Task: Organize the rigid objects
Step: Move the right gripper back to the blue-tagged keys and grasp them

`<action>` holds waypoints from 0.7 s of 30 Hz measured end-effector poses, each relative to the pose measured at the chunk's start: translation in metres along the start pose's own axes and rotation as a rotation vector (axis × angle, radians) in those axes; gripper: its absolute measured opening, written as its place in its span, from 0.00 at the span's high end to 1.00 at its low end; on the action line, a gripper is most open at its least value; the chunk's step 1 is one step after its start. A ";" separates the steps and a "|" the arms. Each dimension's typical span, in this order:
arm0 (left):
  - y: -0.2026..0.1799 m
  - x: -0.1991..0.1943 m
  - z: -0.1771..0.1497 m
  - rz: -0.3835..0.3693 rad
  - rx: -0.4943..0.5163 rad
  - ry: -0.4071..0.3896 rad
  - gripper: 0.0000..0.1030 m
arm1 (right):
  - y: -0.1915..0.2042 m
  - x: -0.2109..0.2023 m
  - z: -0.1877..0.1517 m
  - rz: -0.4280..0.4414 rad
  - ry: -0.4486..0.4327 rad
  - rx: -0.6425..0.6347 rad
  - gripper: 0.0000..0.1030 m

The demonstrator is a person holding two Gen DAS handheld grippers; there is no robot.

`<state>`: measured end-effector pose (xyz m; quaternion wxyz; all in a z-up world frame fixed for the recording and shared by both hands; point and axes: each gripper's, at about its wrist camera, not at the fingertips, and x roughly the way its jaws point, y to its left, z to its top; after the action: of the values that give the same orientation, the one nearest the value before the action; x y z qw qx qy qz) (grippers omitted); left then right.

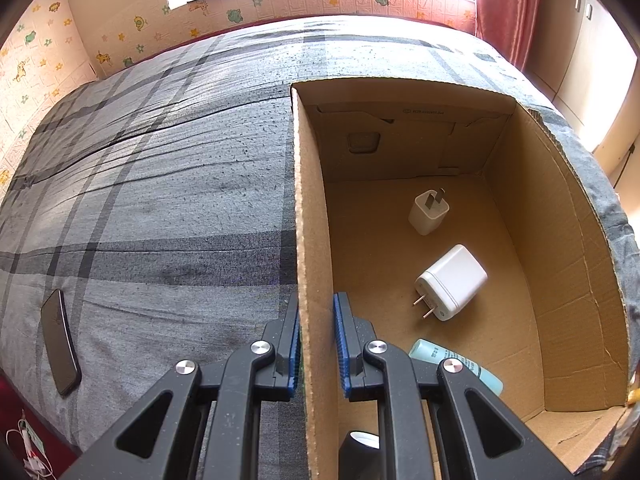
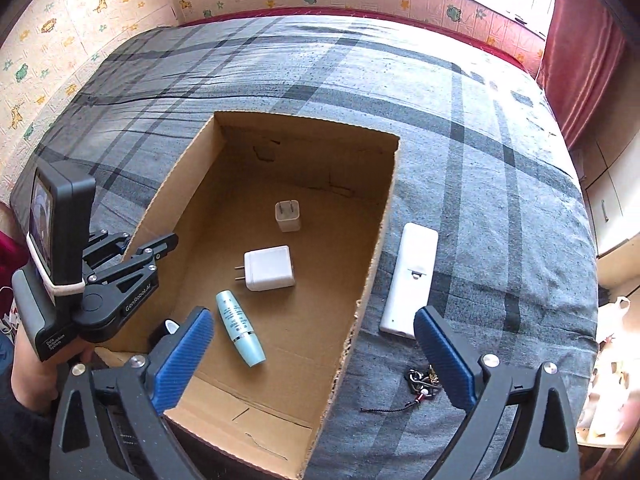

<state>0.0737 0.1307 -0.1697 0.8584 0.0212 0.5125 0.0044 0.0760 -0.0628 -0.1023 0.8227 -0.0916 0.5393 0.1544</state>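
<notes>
An open cardboard box (image 2: 376, 224) lies on the bed. Inside it are a small white charger (image 2: 287, 216), a larger white charger (image 2: 269, 268) and a pale blue tube (image 2: 240, 328); all three show in the left wrist view too, the small charger (image 1: 429, 211), the larger charger (image 1: 452, 282) and the tube (image 1: 456, 365). My left gripper (image 1: 317, 348) is shut on the box's left wall (image 1: 312, 240). My right gripper (image 2: 316, 360) is wide open above the box's near right corner. A white remote (image 2: 408, 280) and a keychain (image 2: 420, 384) lie right of the box.
A dark phone (image 1: 60, 344) lies on the grey plaid bedspread (image 1: 160, 184) at the left. A dark object with a white top (image 1: 360, 444) sits low in the box's near corner. Red curtain (image 2: 580, 48) and cabinets stand at the right.
</notes>
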 end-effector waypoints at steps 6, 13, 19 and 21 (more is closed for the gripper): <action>-0.001 -0.001 0.000 0.000 0.002 -0.001 0.84 | -0.042 -0.004 -0.003 -0.052 -0.008 0.088 0.00; -0.001 -0.001 0.000 -0.001 0.000 -0.002 0.84 | -0.081 0.005 -0.013 -0.106 0.016 0.154 0.00; -0.001 -0.002 0.000 0.002 0.002 -0.001 0.84 | -0.108 0.025 -0.027 -0.118 0.051 0.215 0.00; -0.002 -0.002 0.000 0.004 0.004 -0.001 0.84 | -0.116 0.034 -0.032 -0.121 0.066 0.233 0.00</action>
<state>0.0730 0.1289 -0.1682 0.8585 0.0240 0.5123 0.0049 0.1020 -0.1759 -0.1478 0.8173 -0.0330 0.5740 0.0378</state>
